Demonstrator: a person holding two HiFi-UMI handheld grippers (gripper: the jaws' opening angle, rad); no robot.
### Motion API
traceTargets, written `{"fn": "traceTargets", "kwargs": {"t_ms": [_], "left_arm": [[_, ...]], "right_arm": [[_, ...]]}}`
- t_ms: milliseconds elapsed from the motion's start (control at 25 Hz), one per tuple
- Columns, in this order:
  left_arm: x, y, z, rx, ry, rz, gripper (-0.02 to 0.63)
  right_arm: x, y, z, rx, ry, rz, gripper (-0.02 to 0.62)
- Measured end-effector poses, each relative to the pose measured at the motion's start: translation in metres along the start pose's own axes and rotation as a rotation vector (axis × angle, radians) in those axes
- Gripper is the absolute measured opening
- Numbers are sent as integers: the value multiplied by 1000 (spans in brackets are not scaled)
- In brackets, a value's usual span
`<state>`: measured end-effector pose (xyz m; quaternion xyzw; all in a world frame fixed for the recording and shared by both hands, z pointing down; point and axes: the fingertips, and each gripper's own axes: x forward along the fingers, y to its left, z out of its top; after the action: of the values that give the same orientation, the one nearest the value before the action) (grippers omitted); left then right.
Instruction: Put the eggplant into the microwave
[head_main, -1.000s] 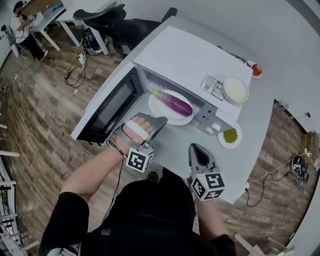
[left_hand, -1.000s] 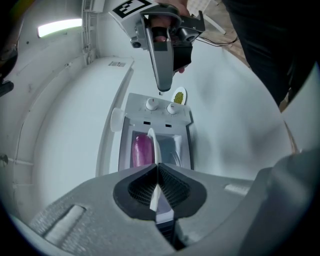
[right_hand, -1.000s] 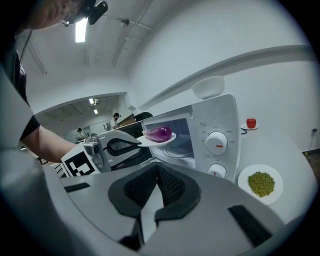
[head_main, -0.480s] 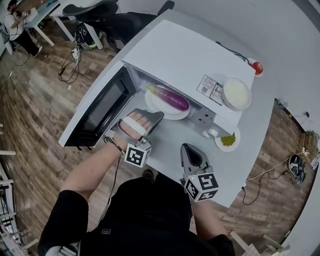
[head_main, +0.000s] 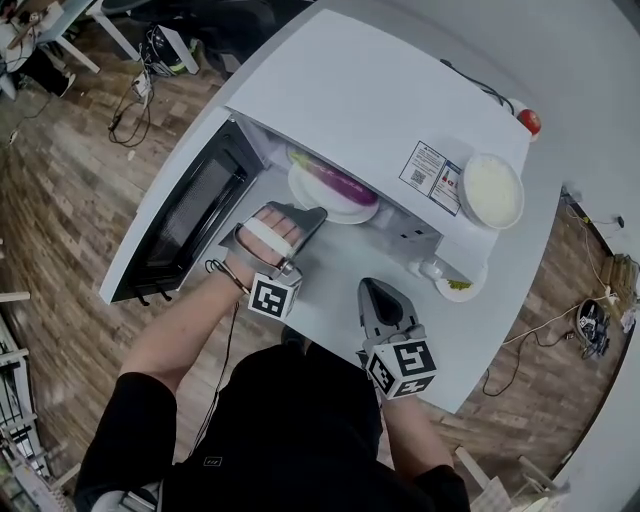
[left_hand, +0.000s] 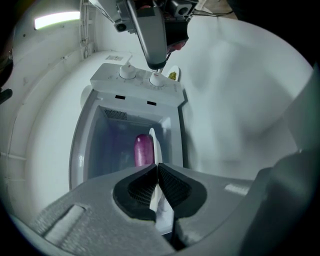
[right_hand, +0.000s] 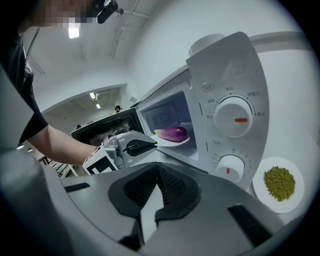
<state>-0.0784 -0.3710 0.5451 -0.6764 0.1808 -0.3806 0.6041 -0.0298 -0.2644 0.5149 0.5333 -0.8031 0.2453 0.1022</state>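
Observation:
A purple eggplant (head_main: 340, 184) lies on a white plate (head_main: 312, 203) inside the open white microwave (head_main: 360, 100). My left gripper (head_main: 318, 212) reaches into the opening and is shut on the plate's near rim (left_hand: 156, 145), with the eggplant (left_hand: 143, 149) just beyond the jaws. The right gripper view shows the eggplant (right_hand: 171, 133), the plate (right_hand: 175, 142) and the left gripper (right_hand: 150, 145) at the cavity's mouth. Whether the plate rests on the cavity floor I cannot tell. My right gripper (head_main: 372, 285) hangs over the table in front of the microwave, shut and holding nothing.
The microwave door (head_main: 175, 215) stands open to the left. A white bowl (head_main: 492, 190) sits on the microwave's top. A small plate of green beans (right_hand: 278, 184) lies on the table (head_main: 335, 300) right of the control knobs (right_hand: 234, 119). A red fruit (head_main: 528, 121) lies at the far right.
My left gripper has carried the plate with the eggplant lower and deeper into the microwave, so the roof now hides part of both. My right gripper has sunk a little.

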Motion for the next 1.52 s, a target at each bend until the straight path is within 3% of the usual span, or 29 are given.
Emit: {"fn": "traceTargets", "kwargs": {"t_ms": [680,1240,1320,1520], "left_arm": [[26,-15,-15,33,60,-87,18],[43,-6,-24,85,123,-221,21],[46,-8,-24,53,137,-261,21],[44,-35,-3,-172,60,-438,21]], "right_arm": [[11,1,-9,23,46,15,15],[8,5,0,60,23,12,15],[7,4,1,58,24,10,15],[5,-2,6,60,13,-7,15]]}}
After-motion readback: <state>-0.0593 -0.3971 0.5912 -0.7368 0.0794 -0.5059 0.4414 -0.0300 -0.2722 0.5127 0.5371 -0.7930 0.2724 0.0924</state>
